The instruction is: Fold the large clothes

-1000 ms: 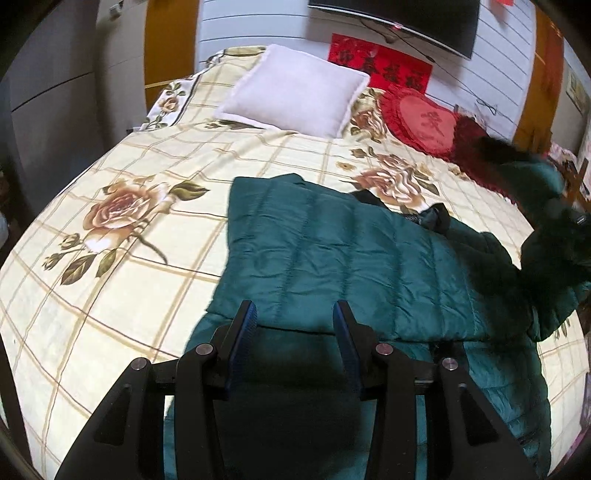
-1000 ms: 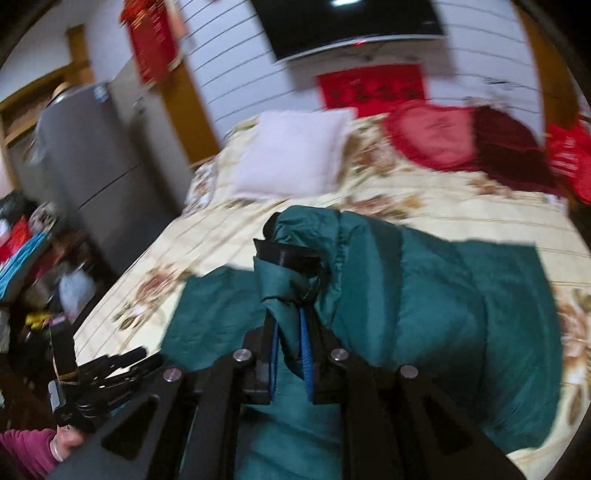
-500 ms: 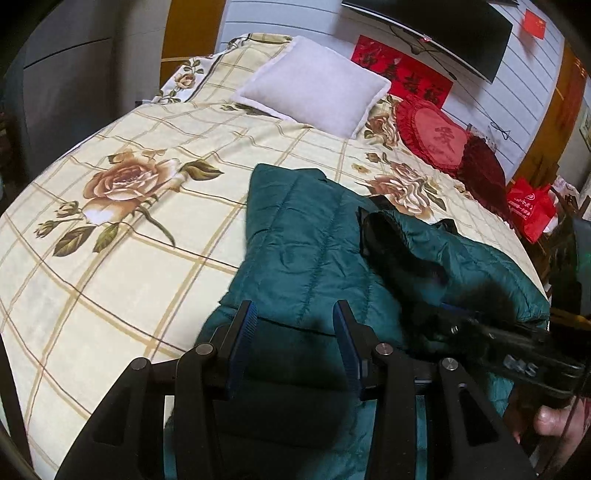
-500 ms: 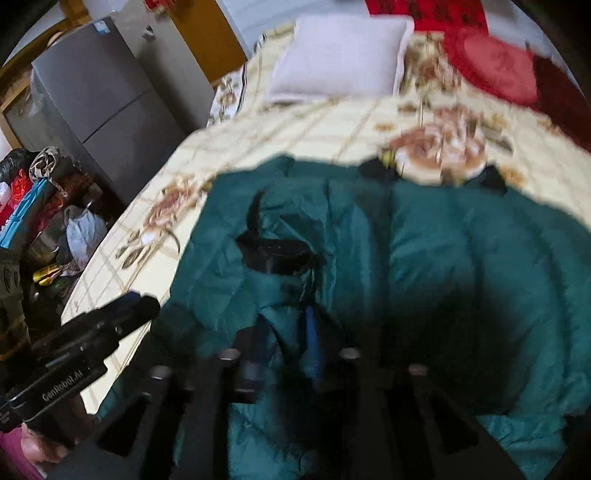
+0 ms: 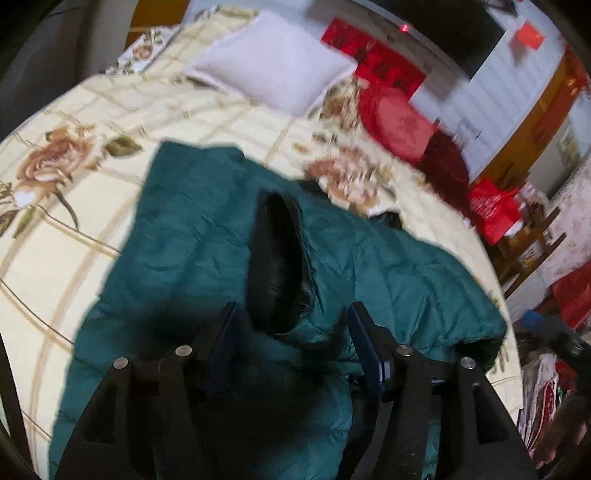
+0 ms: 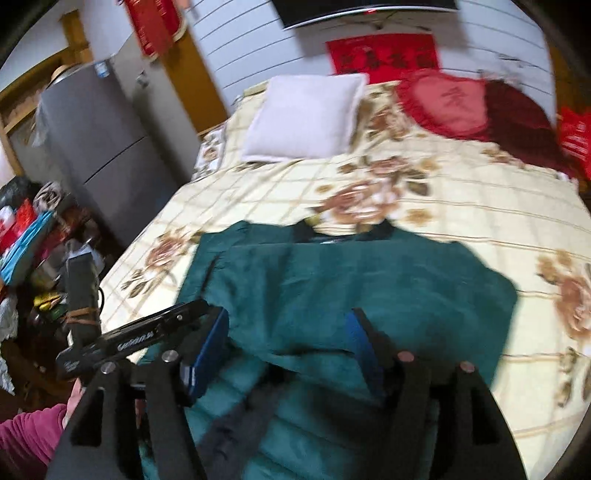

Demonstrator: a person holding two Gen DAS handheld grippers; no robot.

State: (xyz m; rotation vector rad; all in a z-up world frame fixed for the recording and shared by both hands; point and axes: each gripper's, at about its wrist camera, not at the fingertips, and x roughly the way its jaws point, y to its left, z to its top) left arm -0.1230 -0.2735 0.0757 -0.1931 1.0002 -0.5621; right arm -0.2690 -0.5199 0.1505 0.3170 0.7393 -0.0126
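While the teal padded jacket (image 5: 207, 236) lay spread across the floral bedspread (image 5: 74, 184), both grippers hung over its near edge. Left gripper (image 5: 291, 339): jaws wide apart, nothing clamped. The black fur-trimmed sleeve cuff (image 5: 275, 258) lay folded onto the jacket body and reached down into the gap between the blue pads; contact with either pad could not be told. Right gripper (image 6: 288, 354): jaws equally wide, empty, a raised fold of teal fabric sat between the fingers but was not pinched. In the right wrist view the jacket (image 6: 332, 280) had its dark collar (image 6: 347, 230) pointing toward the headboard end, and the left gripper (image 6: 147, 334) showed at lower left over the jacket's left edge, just beside the right gripper's left finger, held by an arm in a magenta sleeve (image 6: 29, 435).

Surroundings: white pillow (image 6: 306, 118) and red round cushion (image 6: 447, 99) at the head of the bed, both well apart from the jacket. Grey fridge (image 6: 96, 140) and a cluttered pile (image 6: 33, 229) left of the bed. Red bag (image 5: 495, 210) and wooden chair (image 5: 532, 240) off the right side. Wall TV (image 6: 365, 11) above a red banner (image 6: 384, 57). Both views were motion-blurred.
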